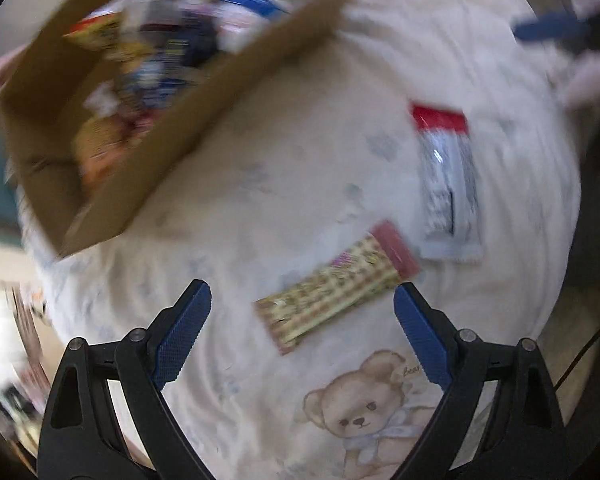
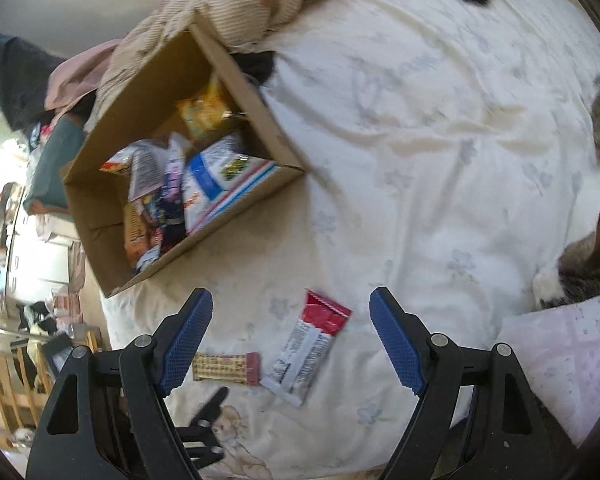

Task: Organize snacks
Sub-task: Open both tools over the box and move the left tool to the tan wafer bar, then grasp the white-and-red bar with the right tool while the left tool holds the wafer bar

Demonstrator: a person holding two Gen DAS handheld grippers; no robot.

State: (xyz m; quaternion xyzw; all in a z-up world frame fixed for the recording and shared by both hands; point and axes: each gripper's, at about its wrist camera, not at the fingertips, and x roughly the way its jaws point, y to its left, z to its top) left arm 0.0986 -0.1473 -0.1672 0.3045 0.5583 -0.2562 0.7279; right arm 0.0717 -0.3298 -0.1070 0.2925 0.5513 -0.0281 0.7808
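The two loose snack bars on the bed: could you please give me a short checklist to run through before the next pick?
1. Left tool open: ok.
2. Right tool open: ok.
3. Checkered bar lies flat, apart from the red-and-white bar: ok.
4. Cardboard box open on top, snacks inside: ok.
5. Cat at the bed's edge near the right tool: not ok.
6. Left view sharp enough to aim: not ok, blurred.
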